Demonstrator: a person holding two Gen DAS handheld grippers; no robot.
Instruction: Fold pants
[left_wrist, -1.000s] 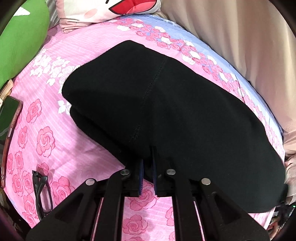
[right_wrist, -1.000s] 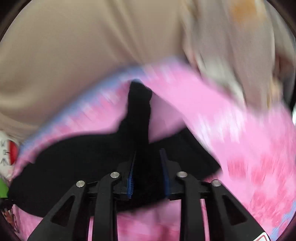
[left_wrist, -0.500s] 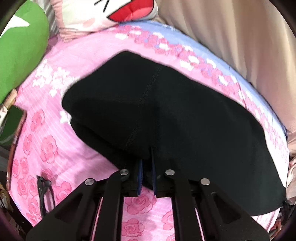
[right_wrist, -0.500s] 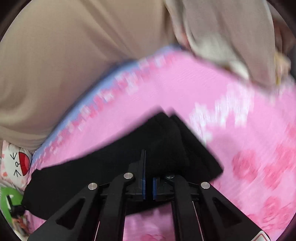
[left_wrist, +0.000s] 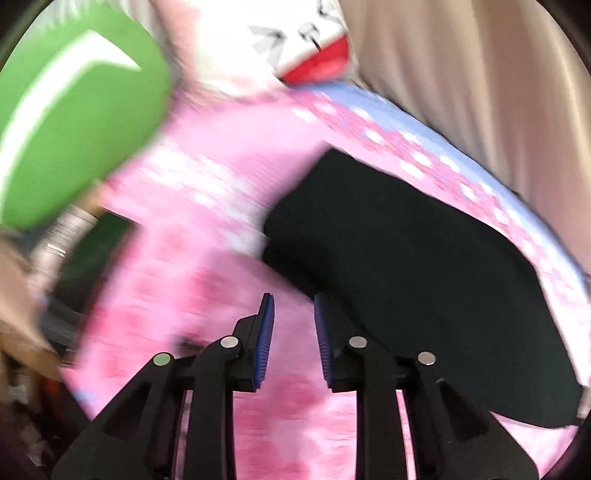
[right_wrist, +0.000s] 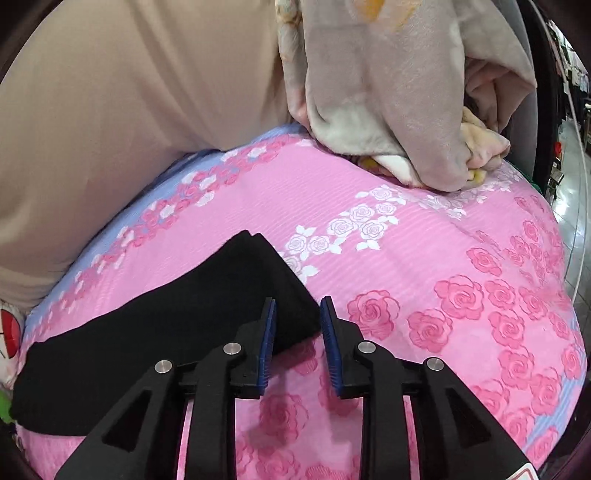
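The black pants (left_wrist: 417, 266) lie folded flat on the pink rose-print bedsheet (left_wrist: 207, 280). In the left wrist view my left gripper (left_wrist: 291, 306) hangs just above the sheet beside the pants' near-left edge; its jaws are opening and only pink sheet shows between them. In the right wrist view the folded pants (right_wrist: 177, 321) stretch left with a corner pointing up. My right gripper (right_wrist: 297, 308) sits over that corner's lower edge, jaws opening, and the pads press on nothing.
A green cushion (left_wrist: 70, 122) and a white cartoon-face pillow (left_wrist: 295, 44) lie at the head of the bed. A beige curtain (right_wrist: 129, 92) runs along the far side. A grey and cream blanket heap (right_wrist: 399, 96) sits at the sheet's (right_wrist: 443, 258) far end.
Both grippers were shut on the pants' edge half a second ago; both have let go and pulled back. The left view has swung left and up, blurred by motion.
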